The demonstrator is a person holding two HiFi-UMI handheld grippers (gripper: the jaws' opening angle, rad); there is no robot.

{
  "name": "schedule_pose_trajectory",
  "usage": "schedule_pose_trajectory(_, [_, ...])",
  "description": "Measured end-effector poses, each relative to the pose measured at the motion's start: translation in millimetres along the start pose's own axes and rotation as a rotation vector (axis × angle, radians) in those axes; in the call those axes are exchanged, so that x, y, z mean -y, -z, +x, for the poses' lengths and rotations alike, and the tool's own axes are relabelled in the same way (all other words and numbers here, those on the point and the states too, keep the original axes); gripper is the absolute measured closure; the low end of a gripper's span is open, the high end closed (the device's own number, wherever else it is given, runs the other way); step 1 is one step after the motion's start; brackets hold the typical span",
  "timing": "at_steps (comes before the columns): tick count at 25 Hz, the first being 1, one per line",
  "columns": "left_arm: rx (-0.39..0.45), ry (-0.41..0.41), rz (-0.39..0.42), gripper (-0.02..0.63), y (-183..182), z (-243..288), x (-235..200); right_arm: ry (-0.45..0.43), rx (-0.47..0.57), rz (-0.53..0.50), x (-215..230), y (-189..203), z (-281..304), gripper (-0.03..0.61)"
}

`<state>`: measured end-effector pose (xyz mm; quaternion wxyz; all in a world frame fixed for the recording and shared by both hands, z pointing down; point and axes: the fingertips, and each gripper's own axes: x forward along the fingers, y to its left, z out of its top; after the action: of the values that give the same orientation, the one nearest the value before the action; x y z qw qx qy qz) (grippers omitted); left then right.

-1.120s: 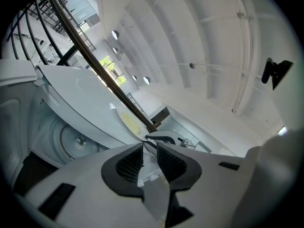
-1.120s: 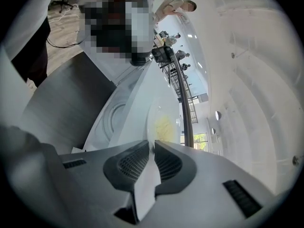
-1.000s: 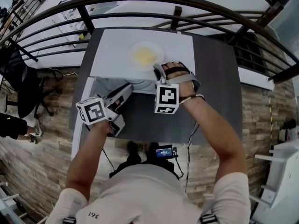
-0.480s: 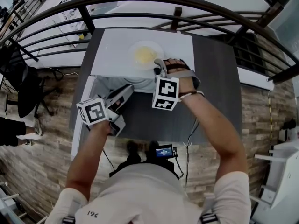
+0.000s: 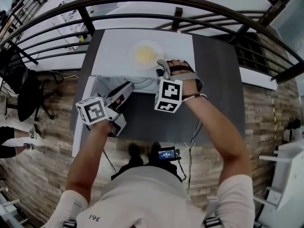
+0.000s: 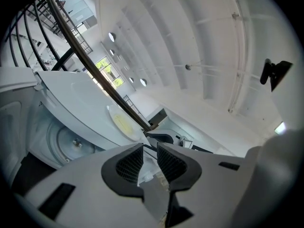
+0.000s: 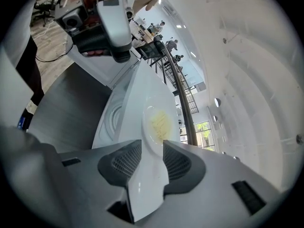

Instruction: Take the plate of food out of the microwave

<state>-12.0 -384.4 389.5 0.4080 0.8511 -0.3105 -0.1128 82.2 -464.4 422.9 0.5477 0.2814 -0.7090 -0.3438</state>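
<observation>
Head view counts one microwave, one plate of food, one dark table and two grippers. At the far left, the microwave door hangs open, and its edge runs down along the table's left border.

The left gripper sits at 8 o'clock from the plate, and its tip is at the mouth of the open cavity. In the left gripper view, the left gripper has its jaws only a little apart and nothing is caught between them. One round turntable lies inside the oven.

The plate is not inside. It stands on the white top of the microwave, close to the front edge. The right gripper is at 5 o'clock from it, at the rim. In the right gripper view, its jaws are opening. The plate's rim passes between the pads, but they do not clamp it.

To the right, the table is bare up to its edge. One curved railing closes the far side at 12 o'clock.
</observation>
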Motion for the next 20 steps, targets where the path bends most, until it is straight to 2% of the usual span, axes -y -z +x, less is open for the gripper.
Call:
schedule_pose_trajectory(3, [0.031, 0.011, 0.015, 0.538, -9, -2, 8, 0.025, 0.008, 0.019, 6, -1, -8, 0.457])
schedule_pose_trajectory(7, [0.068, 0.071, 0.058, 0.538, -18, 0, 25, 0.053, 0.016, 0.057, 10, -1, -20, 0.458])
schedule_pose_trajectory(12, [0.072, 0.087, 0.088, 0.538, -21, 1, 36, 0.074, 0.045, 0.122, 13, -3, -36, 0.459])
schedule_pose_trajectory(16, [0.074, 0.141, 0.117, 0.54, -22, 2, 54, 0.105, 0.079, 0.189, 20, -7, -50, 0.46])
schedule_pose_trajectory(20, [0.058, 0.163, 0.152, 0.54, -20, 3, 70, 0.158, 0.112, 0.259, 32, -9, -69, 0.531])
